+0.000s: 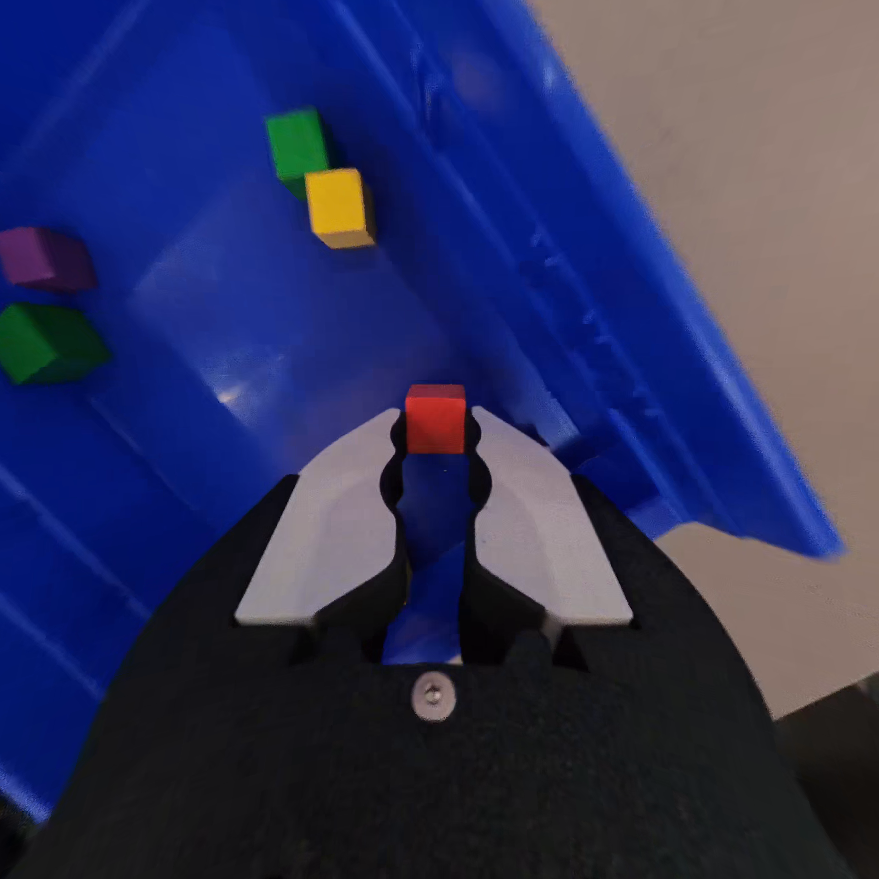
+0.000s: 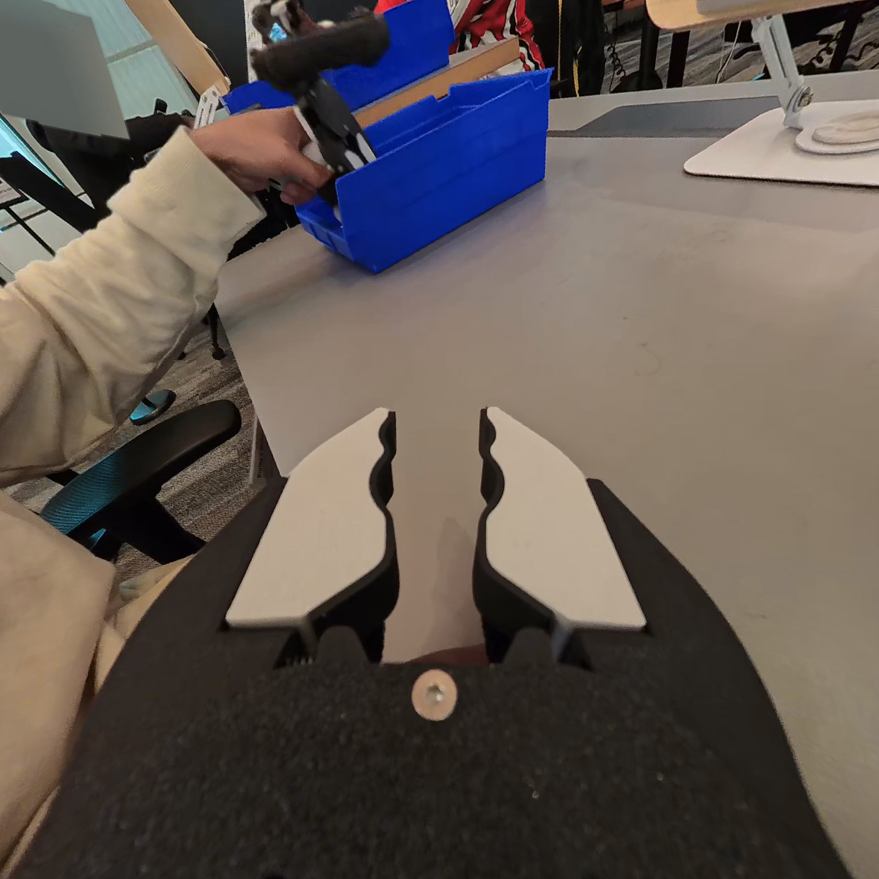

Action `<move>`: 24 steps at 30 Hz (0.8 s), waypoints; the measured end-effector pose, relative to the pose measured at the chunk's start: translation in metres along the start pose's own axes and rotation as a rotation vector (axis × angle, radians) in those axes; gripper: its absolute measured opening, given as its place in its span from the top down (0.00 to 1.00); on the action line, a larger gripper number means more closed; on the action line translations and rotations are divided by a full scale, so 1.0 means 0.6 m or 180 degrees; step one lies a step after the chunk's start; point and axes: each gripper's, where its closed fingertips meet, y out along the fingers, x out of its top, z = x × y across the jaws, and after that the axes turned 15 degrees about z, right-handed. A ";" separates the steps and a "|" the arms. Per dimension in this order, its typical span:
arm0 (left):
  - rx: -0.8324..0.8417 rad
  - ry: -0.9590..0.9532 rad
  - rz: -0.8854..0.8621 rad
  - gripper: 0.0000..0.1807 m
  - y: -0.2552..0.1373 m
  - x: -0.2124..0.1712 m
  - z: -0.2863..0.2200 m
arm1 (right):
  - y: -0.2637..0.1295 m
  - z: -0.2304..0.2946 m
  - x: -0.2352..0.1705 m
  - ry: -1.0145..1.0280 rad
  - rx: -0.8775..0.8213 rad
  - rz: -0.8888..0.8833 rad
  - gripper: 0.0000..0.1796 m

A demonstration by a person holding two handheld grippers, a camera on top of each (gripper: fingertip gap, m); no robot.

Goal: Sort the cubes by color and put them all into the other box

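Now: left hand-held gripper pinches red cube at its fingertips over blue bin; grip shallow, carry level, avoid rim. Right hand-held gripper idle, parted, empty above worktop.

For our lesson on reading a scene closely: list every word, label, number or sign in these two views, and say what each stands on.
Blue bin: raised marks on its side wall, too blurred to read.
White strip on the table edge: small sideways print, too small to read.
Red cube, left gripper, right gripper: no writing on them.
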 end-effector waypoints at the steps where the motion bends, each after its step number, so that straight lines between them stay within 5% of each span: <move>1: 0.0002 -0.0071 -0.0227 0.88 -0.022 0.003 0.000 | -0.002 -0.001 0.001 -0.0015 -0.0024 -0.0008 0.82; 7: 0.0431 0.0025 -0.2054 0.88 -0.178 0.018 -0.065 | -0.019 -0.011 0.015 -0.0016 -0.0104 -0.0093 0.82; 13: 0.1159 -0.0090 -0.2725 0.88 -0.211 -0.010 -0.136 | -0.048 -0.031 0.027 0.0007 -0.0245 -0.0201 0.83; 20: 0.0611 0.0309 -0.3098 0.88 -0.206 0.035 -0.217 | -0.042 -0.039 0.025 0.0297 -0.0039 -0.0204 0.83; 24: -0.0268 0.1248 -0.3828 0.88 -0.247 0.100 -0.335 | -0.014 -0.012 0.067 0.0867 0.0883 -0.0093 0.79</move>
